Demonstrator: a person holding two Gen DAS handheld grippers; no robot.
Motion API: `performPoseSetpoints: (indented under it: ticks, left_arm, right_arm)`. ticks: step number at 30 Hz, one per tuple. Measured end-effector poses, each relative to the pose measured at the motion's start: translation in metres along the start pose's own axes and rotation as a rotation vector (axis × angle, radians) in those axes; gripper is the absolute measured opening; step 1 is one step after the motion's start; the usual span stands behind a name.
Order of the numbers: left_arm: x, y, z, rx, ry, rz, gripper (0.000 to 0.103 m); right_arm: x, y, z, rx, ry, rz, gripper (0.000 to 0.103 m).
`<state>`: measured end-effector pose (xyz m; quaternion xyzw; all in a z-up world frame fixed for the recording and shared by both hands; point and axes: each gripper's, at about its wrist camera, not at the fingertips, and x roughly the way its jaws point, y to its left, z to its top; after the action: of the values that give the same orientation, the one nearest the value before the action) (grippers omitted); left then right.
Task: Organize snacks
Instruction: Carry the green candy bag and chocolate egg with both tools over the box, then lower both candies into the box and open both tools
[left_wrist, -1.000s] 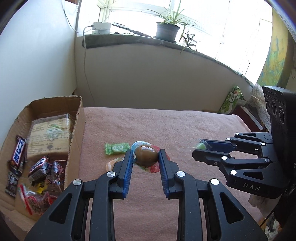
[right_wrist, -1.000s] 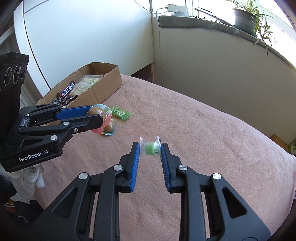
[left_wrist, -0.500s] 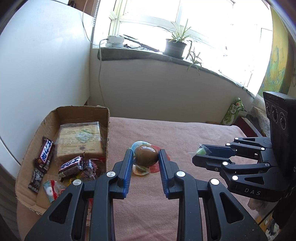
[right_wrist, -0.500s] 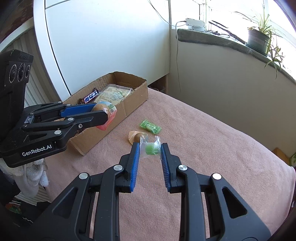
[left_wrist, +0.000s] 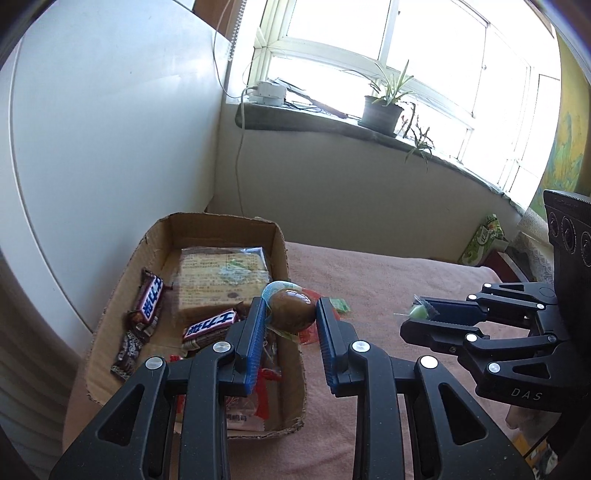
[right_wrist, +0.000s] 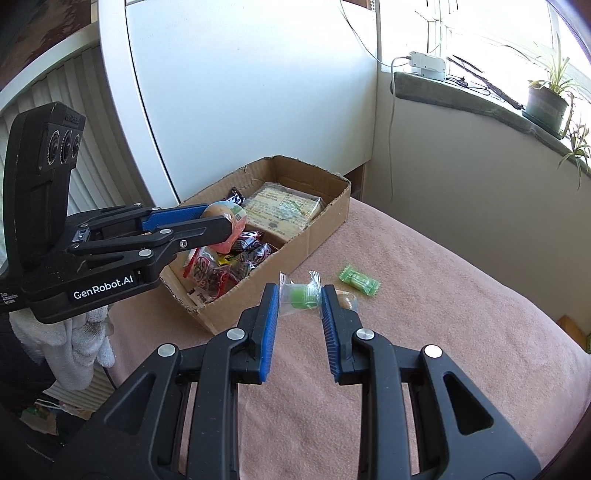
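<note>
Already the cardboard box (right_wrist: 325, 225) beside the left tongs (left_wrist: 290, 321) holds several snacks, while those tongs clench a brown egg-shaped snack (left_wrist: 291, 309) over it, the right tongs (right_wrist: 300, 298) grip a green candy (right_wrist: 301, 295), and another green sweet (right_wrist: 359, 280) waits just beyond them.

Left gripper (left_wrist: 290, 319): carried its brown packed egg (left_wrist: 291, 309) left, from above the pink cloth (right_wrist: 443, 295) to over the cardboard box (left_wrist: 280, 236).
Right gripper (right_wrist: 299, 297): carried the green candy (right_wrist: 300, 295) left, nearer the box.
</note>
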<state>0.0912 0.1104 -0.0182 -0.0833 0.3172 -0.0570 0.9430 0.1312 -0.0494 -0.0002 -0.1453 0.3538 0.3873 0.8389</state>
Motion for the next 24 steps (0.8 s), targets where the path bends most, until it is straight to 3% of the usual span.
performPoseSetpoints:
  ticks: [24]
  left_arm:
    - [0.002, 0.080, 0.005, -0.069, 0.003, 0.096, 0.026]
  right_arm:
    - [0.052, 0.066, 0.032, -0.063, 0.025, 0.094, 0.024]
